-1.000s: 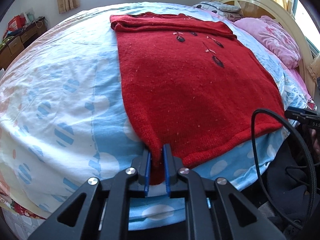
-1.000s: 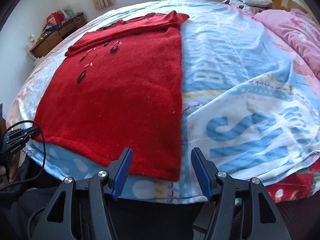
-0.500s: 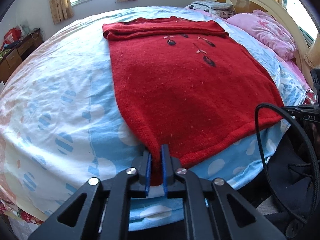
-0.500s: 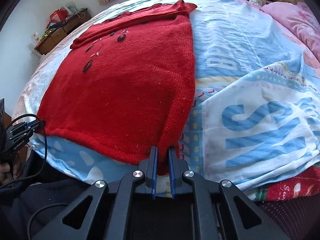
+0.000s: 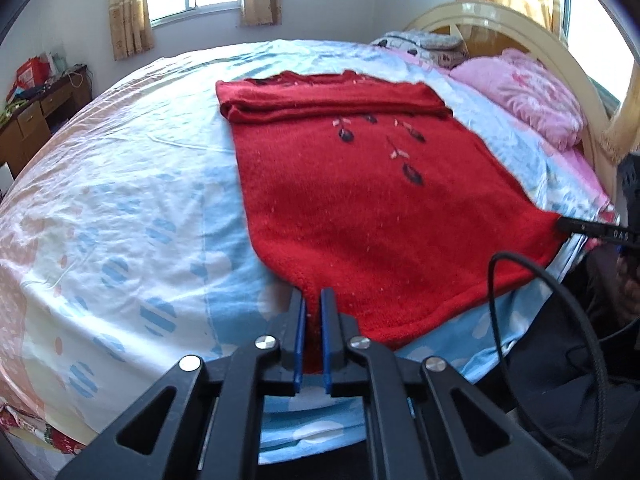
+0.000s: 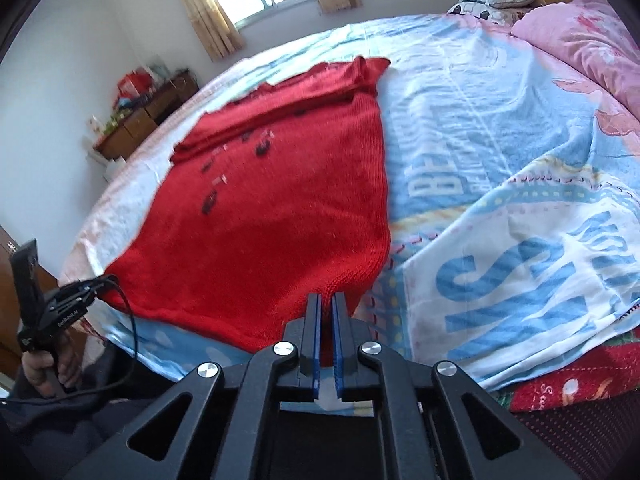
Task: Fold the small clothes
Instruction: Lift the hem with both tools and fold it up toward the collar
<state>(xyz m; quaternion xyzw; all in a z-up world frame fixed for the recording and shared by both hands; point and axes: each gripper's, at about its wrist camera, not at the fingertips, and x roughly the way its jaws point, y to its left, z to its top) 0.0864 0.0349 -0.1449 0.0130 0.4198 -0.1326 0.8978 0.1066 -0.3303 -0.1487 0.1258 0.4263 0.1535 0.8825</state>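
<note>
both grippers, left gripper [image 5: 313, 300] and right gripper [image 6: 327, 304], are clamped on the near hem corners of the red sweater [image 5: 360, 200] lying on the bed [image 5: 120, 200], so uneven lifting could skew the fold

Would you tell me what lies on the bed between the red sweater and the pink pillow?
Only bare bedsheet: the left wrist view shows nothing lying between the red sweater and the pink pillow.
</note>
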